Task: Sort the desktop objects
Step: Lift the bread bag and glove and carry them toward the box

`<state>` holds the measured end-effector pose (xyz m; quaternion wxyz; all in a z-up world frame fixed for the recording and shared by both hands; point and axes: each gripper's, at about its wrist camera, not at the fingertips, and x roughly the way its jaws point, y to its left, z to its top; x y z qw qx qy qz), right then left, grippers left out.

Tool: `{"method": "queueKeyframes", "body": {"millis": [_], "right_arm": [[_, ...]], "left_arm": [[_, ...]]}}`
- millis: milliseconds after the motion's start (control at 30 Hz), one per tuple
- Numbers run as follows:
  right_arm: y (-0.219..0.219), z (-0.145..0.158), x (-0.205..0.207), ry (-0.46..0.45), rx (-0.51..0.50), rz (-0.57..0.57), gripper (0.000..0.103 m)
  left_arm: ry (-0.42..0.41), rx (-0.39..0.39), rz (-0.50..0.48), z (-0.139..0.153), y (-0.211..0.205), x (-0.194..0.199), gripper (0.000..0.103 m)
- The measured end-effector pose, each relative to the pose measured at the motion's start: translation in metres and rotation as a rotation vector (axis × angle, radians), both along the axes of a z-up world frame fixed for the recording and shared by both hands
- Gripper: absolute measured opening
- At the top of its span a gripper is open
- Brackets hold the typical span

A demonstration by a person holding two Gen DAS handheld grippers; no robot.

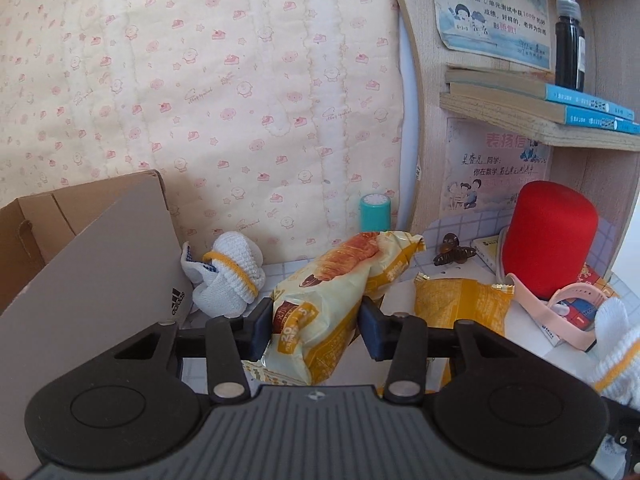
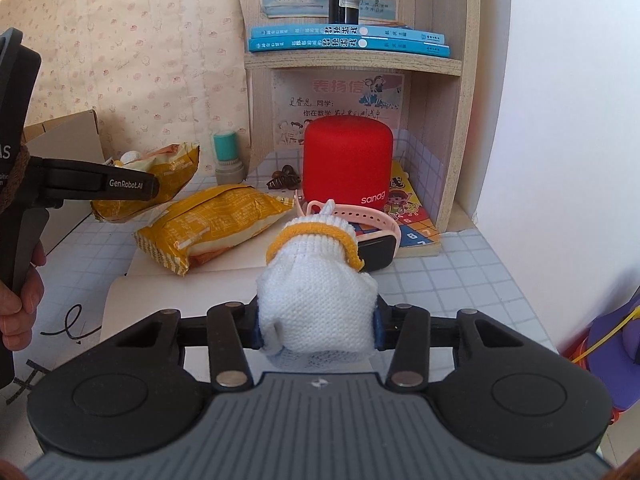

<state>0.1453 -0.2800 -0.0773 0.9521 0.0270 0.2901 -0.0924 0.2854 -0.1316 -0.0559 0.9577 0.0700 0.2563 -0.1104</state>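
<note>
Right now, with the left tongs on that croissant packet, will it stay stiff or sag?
The croissant packet probably sags: its thin wrapper already creases between the left tongs. It looks puffy, so likely light. The glossy film may slip, and squeezing harder could crush the pastry.

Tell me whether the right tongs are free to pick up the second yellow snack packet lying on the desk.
Probably not yet: the right tongs are shut on a white knitted sock with a yellow band. The yellow snack packet itself lies uncovered ahead-left.

Croissant packet [image 1: 320, 304] pinched upright; white knit glove [image 2: 316, 304] clamped, cuff up.
</note>
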Motion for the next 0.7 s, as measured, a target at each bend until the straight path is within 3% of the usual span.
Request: {"method": "queueKeyframes", "body": {"millis": [400,700], "right_arm": [[0.031,0.023,-0.032,-0.043,-0.004,0.055,0.046],[0.073,0.046,-0.063,-0.085,-0.024,0.127,0.046]], "left_arm": [[-0.089,-0.067,0.066,0.033,0.038,-0.084,0.047],[-0.148,-0.067,0.093,0.047,0.064,-0.154,0.047]]}}
